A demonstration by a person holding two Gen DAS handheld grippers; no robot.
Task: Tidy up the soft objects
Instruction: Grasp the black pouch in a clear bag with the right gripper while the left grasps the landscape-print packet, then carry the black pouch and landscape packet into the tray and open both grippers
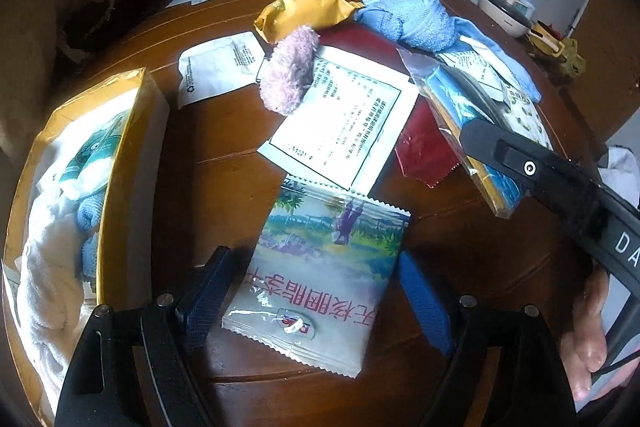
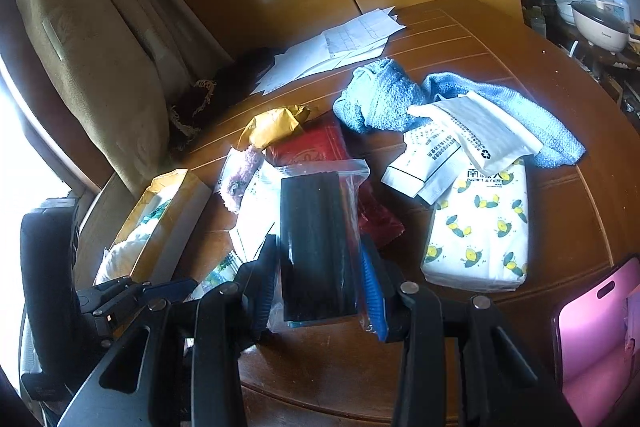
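right gripper [image 2: 320, 275] jaws clamp clear bagged black pack [image 2: 316, 247]; left gripper [image 1: 310, 291] jaws spread.

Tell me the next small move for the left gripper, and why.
Probably close the left gripper on the snack packet: its open fingers already sit either side of the packet, which lies flat on the table. The right gripper is busy, shut on the clear bag. The open box waits alongside.

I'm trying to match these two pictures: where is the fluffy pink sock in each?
Left wrist view: the fluffy pink sock lies upper centre, overlapping a white printed packet.
Right wrist view: the sock is left of centre, partly hidden.
Shared landmark: the crumpled blue towel.
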